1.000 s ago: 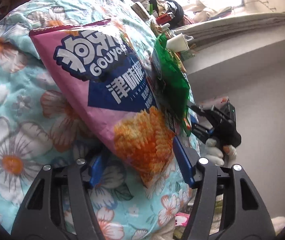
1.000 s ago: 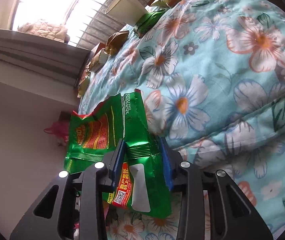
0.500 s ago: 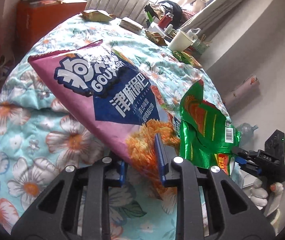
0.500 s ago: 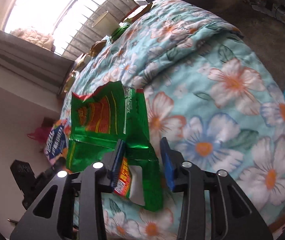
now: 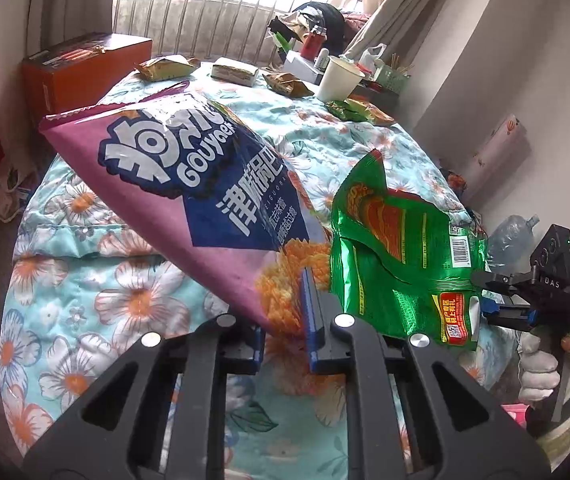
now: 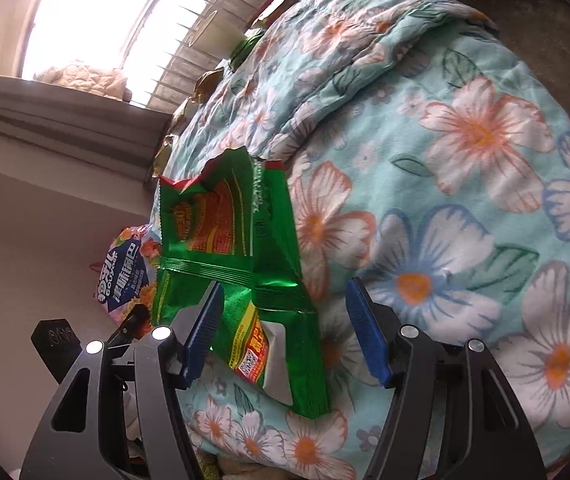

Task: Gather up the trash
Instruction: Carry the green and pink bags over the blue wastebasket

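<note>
My left gripper is shut on the lower corner of a large pink and blue snack bag, held up above the floral quilt. A torn green snack wrapper hangs beside it to the right. In the right wrist view my right gripper stands open around that green wrapper, its blue pads well apart; the wrapper rests by the left pad. The pink bag and the left gripper show at the left there. The right gripper also shows in the left wrist view.
Several small wrappers and a white paper cup lie at the far end of the quilt. An orange box stands at the back left. A clear water jug sits by the right wall.
My left gripper shut on the pink bag and lifted it. My right gripper's jaws have spread wide around the green wrapper. Both views pulled back from the quilt.
</note>
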`<control>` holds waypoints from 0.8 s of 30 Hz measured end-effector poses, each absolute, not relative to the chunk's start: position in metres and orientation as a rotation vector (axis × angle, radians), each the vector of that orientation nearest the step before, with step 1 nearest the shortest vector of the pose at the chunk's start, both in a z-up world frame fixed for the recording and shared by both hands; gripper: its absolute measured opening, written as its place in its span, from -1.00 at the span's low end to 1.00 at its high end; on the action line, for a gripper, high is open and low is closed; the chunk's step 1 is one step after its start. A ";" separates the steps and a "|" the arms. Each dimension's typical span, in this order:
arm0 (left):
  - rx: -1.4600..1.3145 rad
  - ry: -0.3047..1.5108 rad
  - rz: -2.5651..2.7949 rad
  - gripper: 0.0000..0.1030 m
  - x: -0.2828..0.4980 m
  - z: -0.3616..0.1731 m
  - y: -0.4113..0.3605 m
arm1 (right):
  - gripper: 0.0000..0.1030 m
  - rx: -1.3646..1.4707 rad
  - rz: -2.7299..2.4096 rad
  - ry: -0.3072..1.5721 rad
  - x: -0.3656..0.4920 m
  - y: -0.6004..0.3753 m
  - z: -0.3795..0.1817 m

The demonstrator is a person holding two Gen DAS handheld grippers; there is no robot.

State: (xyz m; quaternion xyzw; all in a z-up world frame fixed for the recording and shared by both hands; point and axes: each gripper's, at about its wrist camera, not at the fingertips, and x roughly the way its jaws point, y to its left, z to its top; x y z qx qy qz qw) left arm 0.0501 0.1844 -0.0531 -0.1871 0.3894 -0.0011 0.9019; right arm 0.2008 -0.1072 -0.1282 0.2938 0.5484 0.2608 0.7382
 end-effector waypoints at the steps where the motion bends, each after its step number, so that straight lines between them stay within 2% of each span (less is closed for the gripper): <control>1: -0.382 0.804 -0.003 -0.76 0.050 -0.052 0.183 | 0.14 0.643 0.573 1.207 0.204 -0.103 -0.129; 3: -0.378 0.801 -0.005 -0.79 0.051 -0.051 0.181 | -0.02 0.643 0.572 1.213 0.208 -0.096 -0.131; 6: -0.372 0.797 -0.003 -0.80 0.051 -0.049 0.179 | -0.40 0.680 0.571 1.225 0.211 -0.095 -0.137; 13: -0.344 0.772 -0.001 -0.90 0.046 -0.037 0.171 | -0.76 0.824 0.630 1.191 0.208 -0.110 -0.141; 16: -0.322 0.752 0.002 -0.95 0.043 -0.027 0.165 | -0.84 0.864 0.654 1.148 0.207 -0.122 -0.134; 24: -0.242 0.694 -0.008 -0.97 0.037 0.001 0.138 | -0.88 0.948 0.682 0.983 0.190 -0.176 -0.106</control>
